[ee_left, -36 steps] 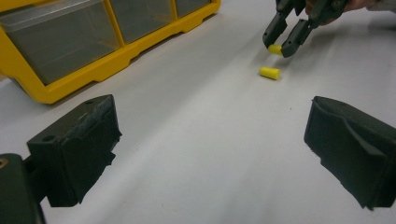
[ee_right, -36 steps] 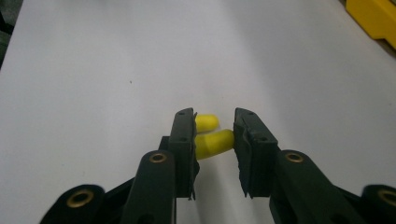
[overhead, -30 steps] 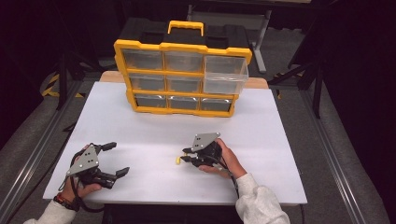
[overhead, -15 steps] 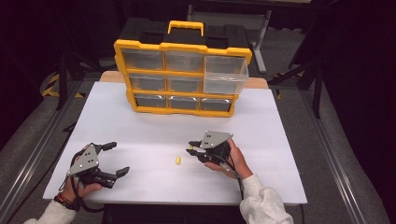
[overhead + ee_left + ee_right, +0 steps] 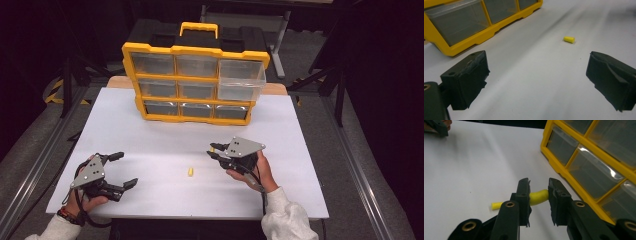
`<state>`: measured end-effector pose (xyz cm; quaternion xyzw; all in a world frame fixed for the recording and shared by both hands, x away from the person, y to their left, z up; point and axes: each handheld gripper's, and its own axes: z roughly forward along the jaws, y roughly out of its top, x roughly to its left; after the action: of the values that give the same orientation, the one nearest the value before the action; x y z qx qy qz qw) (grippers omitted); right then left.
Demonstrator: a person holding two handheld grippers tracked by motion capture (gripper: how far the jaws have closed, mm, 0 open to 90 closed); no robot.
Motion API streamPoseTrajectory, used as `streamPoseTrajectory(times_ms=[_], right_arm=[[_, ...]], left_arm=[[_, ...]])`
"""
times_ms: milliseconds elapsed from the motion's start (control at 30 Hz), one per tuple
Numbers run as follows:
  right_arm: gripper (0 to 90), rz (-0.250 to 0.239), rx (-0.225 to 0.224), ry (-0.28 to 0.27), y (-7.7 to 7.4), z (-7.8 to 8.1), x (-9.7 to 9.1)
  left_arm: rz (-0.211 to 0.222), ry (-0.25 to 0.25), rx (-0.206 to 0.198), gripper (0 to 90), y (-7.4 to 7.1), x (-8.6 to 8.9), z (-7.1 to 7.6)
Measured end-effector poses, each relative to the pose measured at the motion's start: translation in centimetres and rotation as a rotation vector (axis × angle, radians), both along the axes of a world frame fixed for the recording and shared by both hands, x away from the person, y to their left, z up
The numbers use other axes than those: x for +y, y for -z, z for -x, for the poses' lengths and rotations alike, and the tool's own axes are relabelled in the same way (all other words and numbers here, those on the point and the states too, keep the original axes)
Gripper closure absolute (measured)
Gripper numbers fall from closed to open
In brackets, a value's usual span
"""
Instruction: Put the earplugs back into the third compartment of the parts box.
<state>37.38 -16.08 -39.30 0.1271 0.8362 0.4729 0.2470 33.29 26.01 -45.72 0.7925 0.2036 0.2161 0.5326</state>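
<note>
A small yellow foam plug is pinched between the jaws of my right gripper, which is shut on it. In the high view that gripper is held just above the white table, right of centre, pointing left. A second yellow plug lies loose on the table to its lower left; it is also the plug ahead of the left jaws. My left gripper rests open near the front left, nothing between its jaws.
A yellow organizer with clear drawers stands upright at the back of the table. Its top right drawer is pulled out and looks empty. Dark floor and metal stands surround the table.
My right gripper has risen from the table with a plug in it and moved right and away. The other plug stays where it lay. The left gripper has not moved.
</note>
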Motion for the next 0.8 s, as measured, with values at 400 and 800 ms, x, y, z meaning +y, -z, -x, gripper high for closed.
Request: streamPoseTrajectory(times_ms=[400,800], right_arm=[[72.1,-0.049,-0.087,0.045,-2.2,0.9,-1.3],[72.2,-0.111,-0.18,0.094,-5.5,1.7,-2.8]], left_arm=[[-0.001,0.004,0.01,5.4,0.1,0.0,-0.1],[-0.001,-0.002,0.02,5.9,0.3,-0.1,-0.3]])
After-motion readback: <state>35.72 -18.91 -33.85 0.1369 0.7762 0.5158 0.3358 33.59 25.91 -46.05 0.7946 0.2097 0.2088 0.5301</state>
